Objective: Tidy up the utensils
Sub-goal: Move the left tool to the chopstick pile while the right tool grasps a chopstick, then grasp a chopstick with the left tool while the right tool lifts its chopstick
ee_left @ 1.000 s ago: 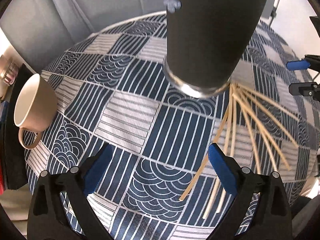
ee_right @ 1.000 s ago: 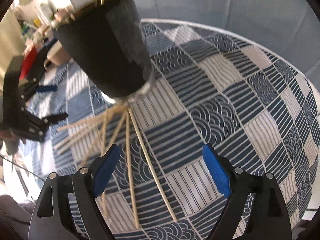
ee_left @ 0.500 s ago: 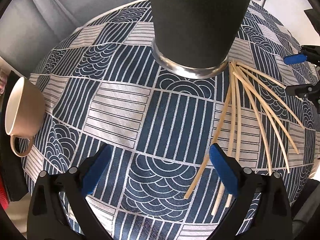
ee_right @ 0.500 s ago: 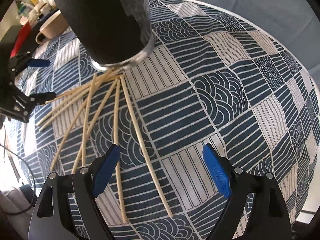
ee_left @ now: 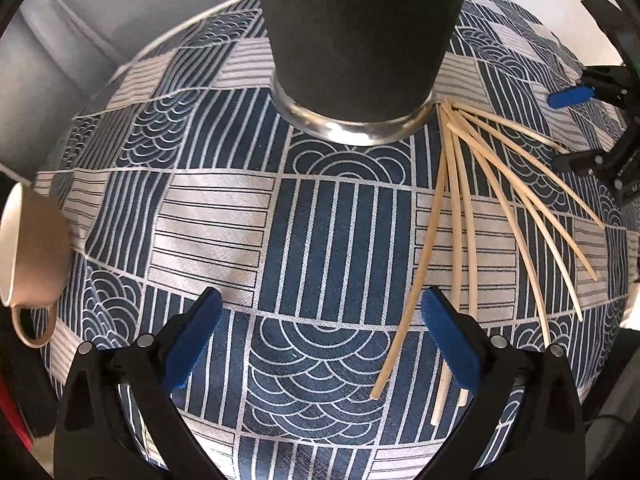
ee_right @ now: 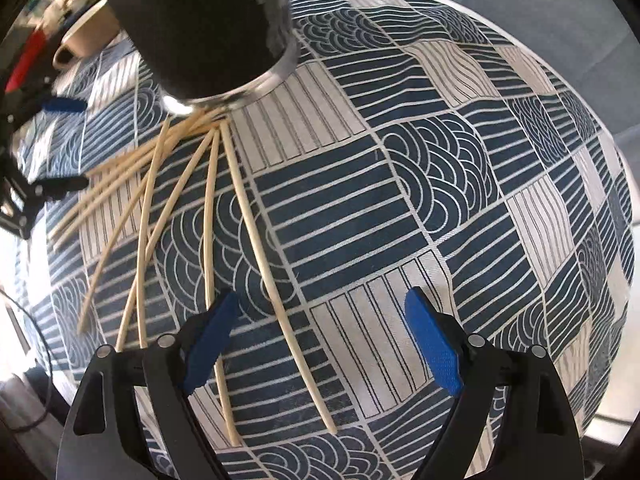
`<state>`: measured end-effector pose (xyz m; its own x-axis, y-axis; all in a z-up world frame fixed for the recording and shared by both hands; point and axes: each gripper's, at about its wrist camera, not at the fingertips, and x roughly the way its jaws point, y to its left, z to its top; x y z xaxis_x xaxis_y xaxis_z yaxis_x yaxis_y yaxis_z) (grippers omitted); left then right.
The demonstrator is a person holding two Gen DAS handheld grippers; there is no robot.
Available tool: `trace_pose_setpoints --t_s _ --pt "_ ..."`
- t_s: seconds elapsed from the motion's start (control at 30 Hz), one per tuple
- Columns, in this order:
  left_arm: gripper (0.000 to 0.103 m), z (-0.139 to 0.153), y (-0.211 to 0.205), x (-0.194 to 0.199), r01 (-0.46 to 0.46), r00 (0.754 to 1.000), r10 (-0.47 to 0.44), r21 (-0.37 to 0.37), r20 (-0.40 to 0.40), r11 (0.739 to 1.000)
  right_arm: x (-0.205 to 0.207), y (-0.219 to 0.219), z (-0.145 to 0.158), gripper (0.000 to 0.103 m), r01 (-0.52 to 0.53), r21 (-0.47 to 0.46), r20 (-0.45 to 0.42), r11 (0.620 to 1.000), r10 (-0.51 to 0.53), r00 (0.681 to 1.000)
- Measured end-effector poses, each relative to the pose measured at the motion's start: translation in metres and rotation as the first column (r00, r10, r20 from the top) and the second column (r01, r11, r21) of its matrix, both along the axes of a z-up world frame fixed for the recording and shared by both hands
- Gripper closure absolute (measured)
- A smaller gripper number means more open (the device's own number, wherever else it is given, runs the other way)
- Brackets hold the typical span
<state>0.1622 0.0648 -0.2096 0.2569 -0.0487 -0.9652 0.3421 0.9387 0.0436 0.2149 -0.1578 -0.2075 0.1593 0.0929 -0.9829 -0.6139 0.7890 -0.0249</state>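
Right gripper (ee_right: 320,336) wide open, empty, pointing down; a chopstick (ee_right: 276,280) runs lengthwise between its jaws, the rest of the chopsticks (ee_right: 160,208) fanned left of it. Left gripper (ee_left: 320,344) also open, empty, fan off its right jaw. Farther ahead, fan converges at the cup (ee_right: 208,28); right hand looks nearer.

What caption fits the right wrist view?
Open right gripper above fanned chopsticks beside a dark cup on patterned tablecloth.

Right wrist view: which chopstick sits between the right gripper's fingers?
The rightmost chopstick of the fan: it alone runs down into the open right gripper; the rest lie left of it.
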Motion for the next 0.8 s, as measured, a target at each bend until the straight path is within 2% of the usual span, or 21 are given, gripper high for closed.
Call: trace_pose_setpoints --t_s 0.07,0.13,0.17,0.2,0.27,0.33,0.37,0.4,0.43,0.53,0.6,0.73,0.8 --pt "0.006 -0.002 0.004 0.007 -0.004 1.000 0.004 -0.018 -0.025 1.000 0.002 -0.001 -0.001 0.027 0.027 0.008 -0.017 1.000 -0.027 0.999" --pt "0.016 0.000 0.002 0.010 0.032 0.999 -0.033 -0.026 -0.011 0.999 0.001 0.001 0.000 0.033 0.021 0.011 -0.016 1.000 -0.021 1.000" --pt "0.020 0.002 0.000 0.010 0.048 0.999 -0.048 -0.030 -0.002 0.998 0.001 0.002 0.001 0.038 0.018 0.012 -0.014 1.000 -0.018 1.000" --pt "0.029 0.005 -0.001 0.011 0.057 0.998 -0.057 -0.033 -0.001 0.998 0.000 0.002 0.001 0.044 0.020 0.013 -0.014 1.000 -0.019 1.000" --pt "0.038 0.008 -0.004 0.011 0.062 0.998 -0.063 -0.031 -0.010 0.998 0.000 0.004 0.004 0.051 0.019 0.013 -0.013 1.000 -0.018 1.000" --pt "0.044 0.009 -0.009 0.011 0.074 0.997 -0.074 -0.022 -0.021 0.997 -0.005 0.010 0.006 0.063 0.006 0.014 -0.013 1.000 -0.006 1.000" --pt "0.047 0.009 -0.011 0.011 0.086 0.996 -0.086 -0.021 -0.027 0.996 -0.006 0.012 0.007 0.073 -0.004 0.012 -0.012 1.000 0.004 1.000" --pt "0.056 0.010 -0.014 0.011 0.109 0.993 -0.110 -0.022 -0.038 0.994 -0.008 0.013 0.009 0.080 -0.010 0.010 -0.012 1.000 0.010 1.000" --pt "0.067 0.011 -0.017 0.010 0.124 0.991 -0.124 -0.021 -0.047 0.992 -0.009 0.015 0.009 0.082 -0.013 0.008 -0.013 1.000 0.013 1.000" --pt "0.090 0.012 -0.024 0.004 0.160 0.983 -0.162 -0.022 -0.085 0.987 -0.011 0.016 0.009 0.092 -0.016 -0.002 -0.016 1.000 0.016 1.000" --pt "0.096 0.012 -0.026 0.003 0.172 0.979 -0.174 -0.029 -0.107 0.985 -0.012 0.016 0.009 0.098 -0.016 -0.018 -0.018 1.000 0.015 1.000" --pt "0.097 0.012 -0.025 0.004 0.175 0.972 -0.180 -0.044 -0.150 0.984 -0.017 0.009 0.008 0.099 -0.006 -0.054 -0.006 0.999 0.005 1.000" --pt "0.097 0.011 -0.017 0.004 0.151 0.968 -0.165 -0.087 -0.189 0.985 -0.017 0.001 0.008 0.099 0.023 -0.022 -0.035 0.999 -0.024 0.999"
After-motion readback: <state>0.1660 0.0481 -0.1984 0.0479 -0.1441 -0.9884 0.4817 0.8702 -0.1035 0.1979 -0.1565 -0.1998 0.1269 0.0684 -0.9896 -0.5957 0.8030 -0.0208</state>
